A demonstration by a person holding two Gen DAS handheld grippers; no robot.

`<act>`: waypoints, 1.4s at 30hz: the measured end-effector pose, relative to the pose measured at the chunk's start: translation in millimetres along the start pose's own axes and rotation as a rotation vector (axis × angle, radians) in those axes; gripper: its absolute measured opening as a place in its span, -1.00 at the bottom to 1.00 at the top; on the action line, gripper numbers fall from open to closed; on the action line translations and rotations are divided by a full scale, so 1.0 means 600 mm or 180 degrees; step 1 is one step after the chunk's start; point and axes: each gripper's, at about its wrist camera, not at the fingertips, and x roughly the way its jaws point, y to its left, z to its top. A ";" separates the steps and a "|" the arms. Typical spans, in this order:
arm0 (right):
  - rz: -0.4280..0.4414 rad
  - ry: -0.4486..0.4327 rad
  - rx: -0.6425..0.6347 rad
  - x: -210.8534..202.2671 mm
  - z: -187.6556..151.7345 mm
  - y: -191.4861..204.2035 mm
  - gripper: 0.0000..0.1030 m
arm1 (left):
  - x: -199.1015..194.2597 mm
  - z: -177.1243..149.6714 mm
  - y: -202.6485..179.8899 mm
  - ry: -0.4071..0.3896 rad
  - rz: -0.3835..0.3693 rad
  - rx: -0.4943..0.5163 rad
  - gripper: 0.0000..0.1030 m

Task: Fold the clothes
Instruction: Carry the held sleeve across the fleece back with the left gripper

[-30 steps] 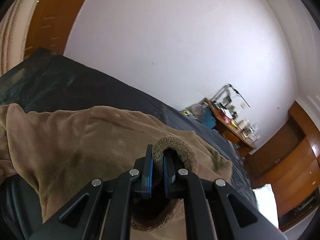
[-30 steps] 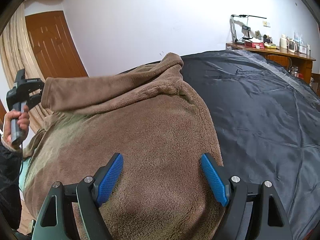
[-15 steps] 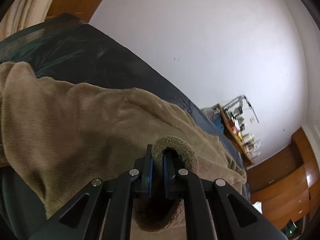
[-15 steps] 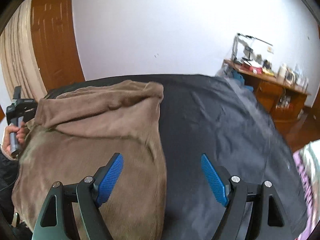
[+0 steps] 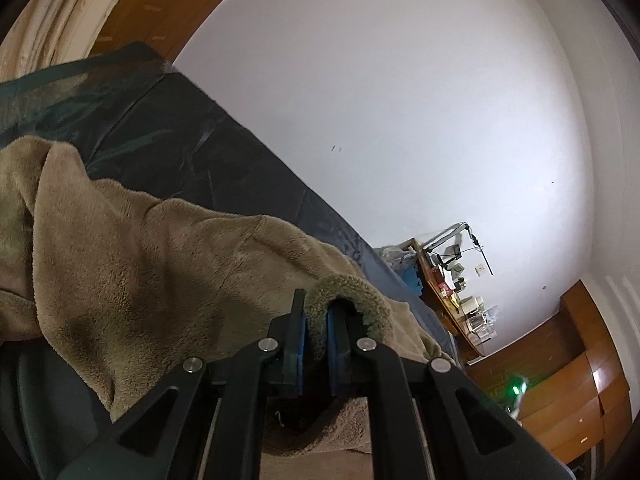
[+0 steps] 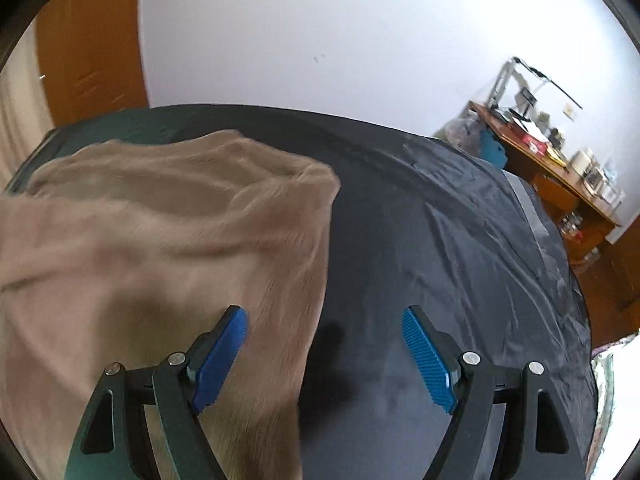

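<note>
The left gripper (image 5: 316, 316) was clamped on a thick rolled edge of the brown fleece garment (image 5: 160, 264) — the plush hem curled up and over the top of the right-hand blue pad, with the fabric pinched between the two pads. From that grip the fleece fell away to the left in broad folds across the dark bedspread (image 5: 168, 136), and a further flap of it hung down below the fingers. In the right wrist view the same brown fleece garment (image 6: 160, 240) lay spread over the left half of the dark bedspread (image 6: 440, 240), its right edge running almost straight toward the camera and its far corner bunched into soft ridges; that view was somewhat blurred. The right gripper (image 6: 324, 352) hung over this edge with its jaws spread wide and nothing between them — its left blue pad (image 6: 220, 360) sat above the fleece, the right one over bare bedspread. Beyond the bed stood a white wall (image 6: 340, 32), a wooden door (image 6: 88, 48) at the left, and a cluttered wooden desk (image 6: 560, 176) at the right.
</note>
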 end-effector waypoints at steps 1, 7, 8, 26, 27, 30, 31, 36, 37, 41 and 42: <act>-0.0075 -0.0003 0.0023 0.009 0.011 -0.004 0.59 | 0.004 -0.001 -0.003 0.0019 0.0020 0.0022 -0.81; -0.0433 0.0127 0.0355 0.078 0.054 -0.063 0.59 | 0.031 -0.001 0.017 0.0136 0.0234 -0.0137 -0.80; -0.0505 0.0128 0.0403 0.084 0.056 -0.073 0.59 | 0.034 -0.001 0.025 0.0159 0.0264 -0.0202 -0.80; -0.0364 0.0102 0.0096 0.084 0.097 -0.028 0.59 | 0.046 -0.005 0.061 0.0254 0.0330 -0.0359 -0.73; -0.0517 0.0139 0.0096 0.096 0.098 -0.032 0.59 | 0.051 -0.006 0.064 0.0285 0.0331 -0.0385 -0.71; -0.0636 0.0241 0.0274 0.113 0.096 -0.057 0.64 | 0.064 -0.010 0.061 0.0353 0.0433 -0.0307 -0.71; -0.0668 0.0238 0.0294 0.112 0.095 -0.059 0.64 | 0.067 -0.011 0.059 0.0368 0.0476 -0.0257 -0.71; -0.0713 -0.0048 0.0159 0.082 0.102 -0.030 0.64 | 0.073 -0.014 0.047 0.0393 0.0562 -0.0103 -0.71; -0.0652 -0.0138 0.0209 0.067 0.102 -0.029 0.64 | 0.072 -0.013 0.045 0.0390 0.0566 -0.0096 -0.71; -0.0320 -0.0439 0.0311 0.008 0.099 -0.013 0.64 | 0.073 -0.015 0.043 0.0395 0.0565 -0.0113 -0.70; -0.0288 -0.0450 0.0284 0.000 0.096 0.000 0.64 | 0.073 -0.015 0.045 0.0397 0.0568 -0.0119 -0.70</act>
